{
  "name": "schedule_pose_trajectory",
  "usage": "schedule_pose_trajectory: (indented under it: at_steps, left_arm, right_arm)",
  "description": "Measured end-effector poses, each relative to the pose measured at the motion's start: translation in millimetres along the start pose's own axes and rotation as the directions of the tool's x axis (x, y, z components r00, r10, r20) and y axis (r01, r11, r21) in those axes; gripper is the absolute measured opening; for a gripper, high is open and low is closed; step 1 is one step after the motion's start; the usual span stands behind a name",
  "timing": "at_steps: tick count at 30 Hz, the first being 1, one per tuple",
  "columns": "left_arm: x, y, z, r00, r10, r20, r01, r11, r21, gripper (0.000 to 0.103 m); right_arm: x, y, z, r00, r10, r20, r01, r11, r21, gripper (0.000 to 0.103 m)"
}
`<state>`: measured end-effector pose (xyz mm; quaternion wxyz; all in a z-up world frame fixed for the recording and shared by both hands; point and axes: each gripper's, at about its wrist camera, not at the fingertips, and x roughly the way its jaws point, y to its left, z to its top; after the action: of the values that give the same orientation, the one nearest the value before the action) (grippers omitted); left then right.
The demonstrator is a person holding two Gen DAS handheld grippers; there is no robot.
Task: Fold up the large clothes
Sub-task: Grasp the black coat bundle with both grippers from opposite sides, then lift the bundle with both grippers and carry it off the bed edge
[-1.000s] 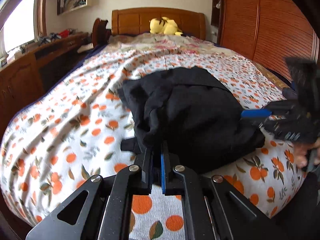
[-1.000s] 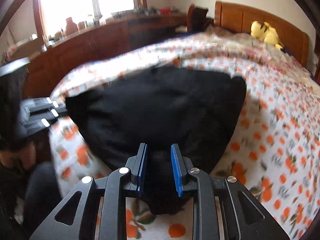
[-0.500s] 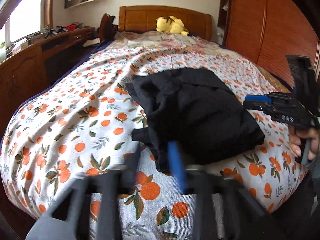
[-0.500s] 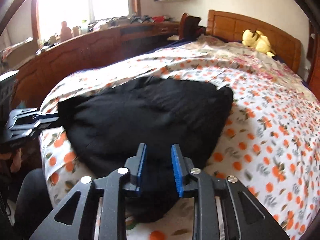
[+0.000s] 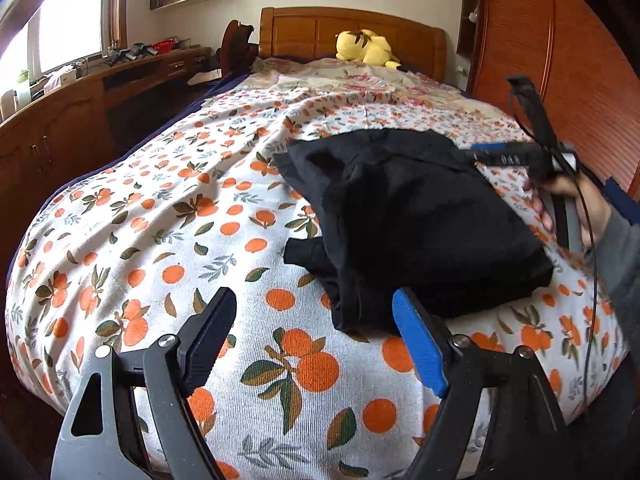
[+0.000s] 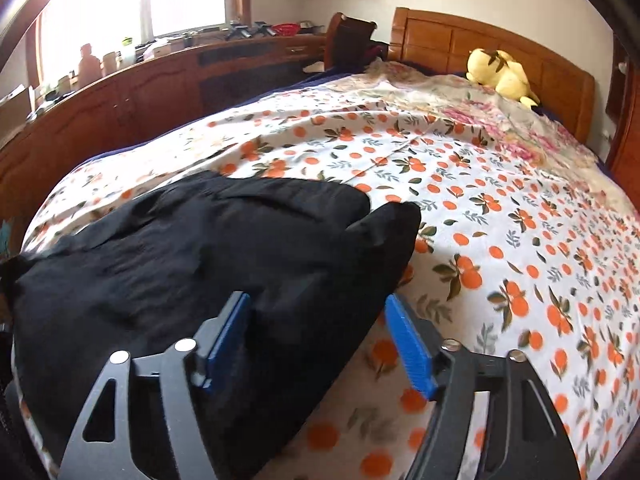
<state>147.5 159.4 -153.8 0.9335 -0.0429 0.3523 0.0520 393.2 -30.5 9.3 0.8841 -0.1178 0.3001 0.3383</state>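
A black garment (image 5: pixel 420 216) lies folded in a thick bundle on the orange-print bed sheet (image 5: pixel 160 220), near the foot of the bed. It also shows in the right wrist view (image 6: pixel 192 264). My left gripper (image 5: pixel 314 316) is open and empty, just short of the bundle's near left corner. My right gripper (image 6: pixel 318 312) is open and empty, its jaws spread above the bundle's near edge. The right gripper also shows in the left wrist view (image 5: pixel 500 152) above the bundle's right side, held by a hand.
A yellow plush toy (image 5: pixel 366 48) lies by the wooden headboard (image 5: pixel 352 28). A long wooden desk (image 5: pixel 60 120) runs along the left of the bed. A wooden wardrobe (image 5: pixel 560 60) stands on the right. A floral cover (image 6: pixel 460 104) lies at the bed's head.
Both grippers opened. The left one let go of the garment's edge and drew back. The right one also opened wider and pulled back slightly. The bundle lies still.
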Motion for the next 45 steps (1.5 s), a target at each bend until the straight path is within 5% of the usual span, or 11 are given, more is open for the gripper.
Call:
schedule_pose_trajectory:
  at_steps: [8,14,26,30,39,45]
  left_arm:
    - [15,-5,0,1.0,-0.008,-0.023,0.008,1.0,0.026,0.081]
    - [22,-8,-2,0.998,-0.047,-0.037,0.048,0.999,0.023,0.066]
    - [25,-13,-1,0.997,-0.069,-0.042,0.069,0.998,0.012,0.062]
    - [24,-15,-2,0.995,-0.089,-0.048,0.09,0.996,0.01,0.053]
    - [32,-14,-5,0.991,-0.12,-0.066,0.119,0.993,-0.027,0.052]
    - [38,-11,-4,0.982,-0.169,-0.088,0.163,0.984,-0.072,0.027]
  right_arm:
    - [49,-9,12,0.998,0.038,-0.049,-0.034,0.997,0.072,0.087]
    - [66,-17,17,0.994,0.083,-0.077,-0.074,0.991,0.111,0.092]
    - [91,-33,24,0.974,0.165,-0.152,-0.131,0.968,0.216,0.093]
    - [95,-35,22,0.968,0.2,-0.152,-0.156,0.953,0.261,0.089]
    - [98,-38,21,0.962,0.229,-0.149,-0.177,0.937,0.301,0.08]
    - [87,-38,20,0.97,0.22,-0.104,-0.176,0.929,0.326,0.054]
